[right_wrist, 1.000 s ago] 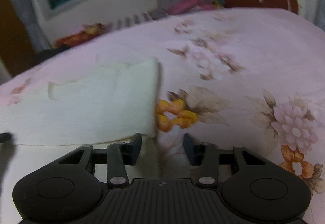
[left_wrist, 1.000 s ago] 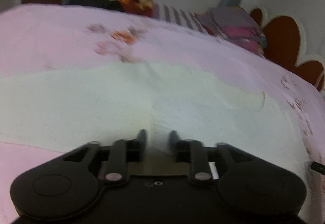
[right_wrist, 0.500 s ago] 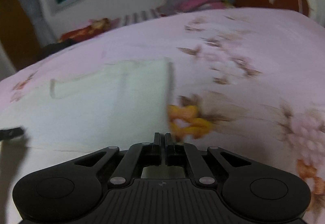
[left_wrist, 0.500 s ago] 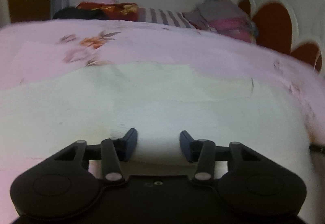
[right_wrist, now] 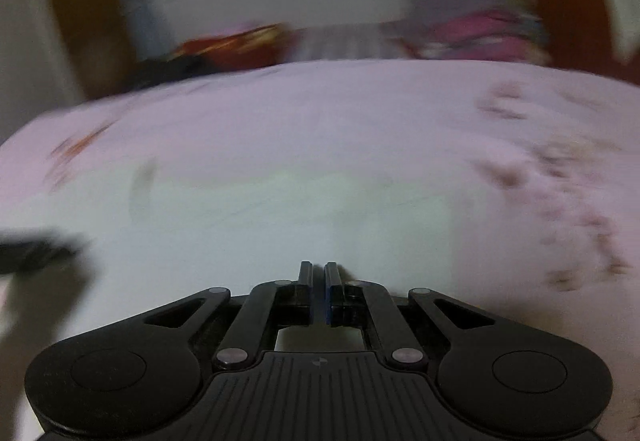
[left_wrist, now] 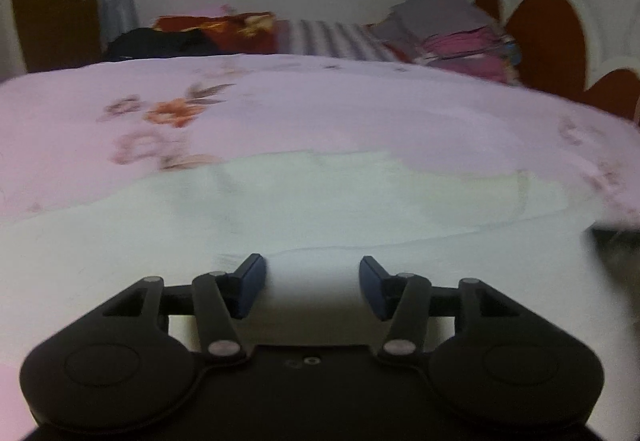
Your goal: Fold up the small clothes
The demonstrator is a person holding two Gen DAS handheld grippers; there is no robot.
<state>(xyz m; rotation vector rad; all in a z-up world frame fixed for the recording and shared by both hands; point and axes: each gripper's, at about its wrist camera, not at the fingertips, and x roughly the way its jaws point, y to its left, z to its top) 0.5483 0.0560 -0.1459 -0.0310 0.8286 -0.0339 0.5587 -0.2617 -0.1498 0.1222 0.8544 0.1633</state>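
nearest: left gripper [left_wrist: 312, 287] with jaws parted about halfway, just been opening, nothing pinched, only the cream garment [left_wrist: 320, 209] spread below; right gripper [right_wrist: 319, 291] jaws closed together, whether on a fold of the cream garment [right_wrist: 280, 225] cannot be told, being hidden at the pads. judged step: one fold laid, left side released; next move calls for a fresh edge grip and a carry across, flat on the pink floral bedspread [left_wrist: 320, 109]. farther off: clothes pile [left_wrist: 452, 37] and headboard [left_wrist: 548, 41], smeared by motion blur, garment outline uncertain.

Cream garment [left_wrist: 320, 209] soft matt cloth; floral bedsheet [left_wrist: 320, 109] smooth fabric.
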